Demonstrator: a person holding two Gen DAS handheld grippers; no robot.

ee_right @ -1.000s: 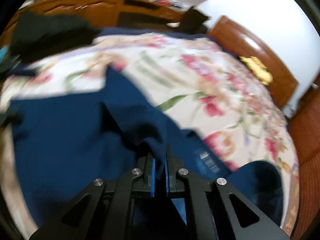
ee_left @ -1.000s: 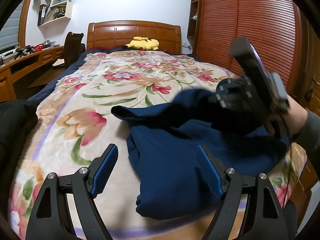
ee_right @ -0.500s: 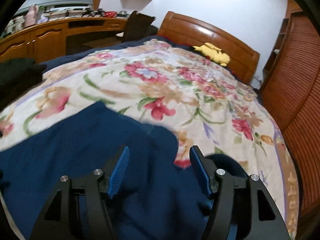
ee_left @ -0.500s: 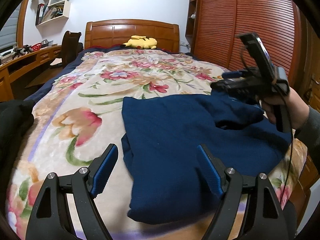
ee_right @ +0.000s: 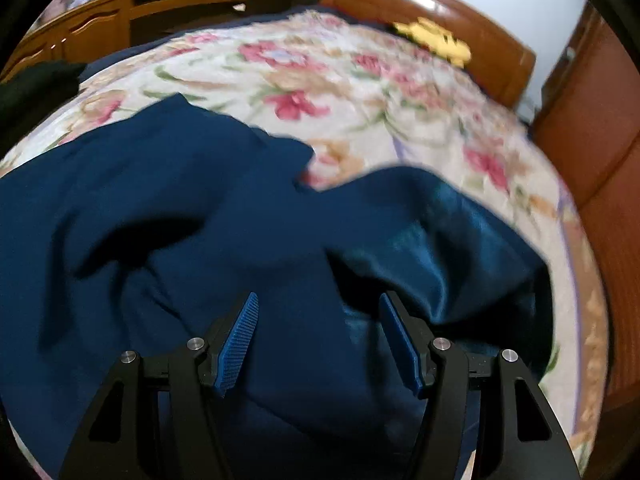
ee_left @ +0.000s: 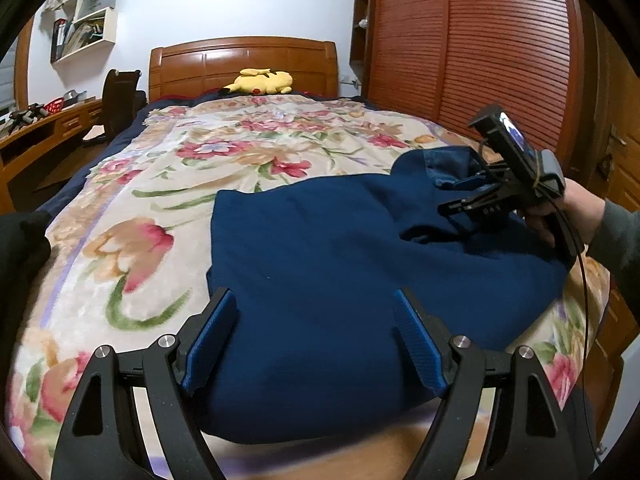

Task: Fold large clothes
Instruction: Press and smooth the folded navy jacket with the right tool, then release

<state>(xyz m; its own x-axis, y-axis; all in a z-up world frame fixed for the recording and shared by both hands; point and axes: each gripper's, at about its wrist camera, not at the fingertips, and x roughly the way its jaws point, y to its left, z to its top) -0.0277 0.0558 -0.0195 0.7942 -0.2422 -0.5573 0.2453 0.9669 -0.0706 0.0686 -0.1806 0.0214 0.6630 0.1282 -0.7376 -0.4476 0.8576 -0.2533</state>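
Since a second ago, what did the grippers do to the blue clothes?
The right hand-held gripper was shut on a fold of the navy garment, carrying it across. It let go, opened, and now hovers over the lining end with nothing gripped. The garment went from bunched to lying flatter on the floral blanket. The left hand-held gripper stayed open over the near edge; the yellow plush toy did not move.
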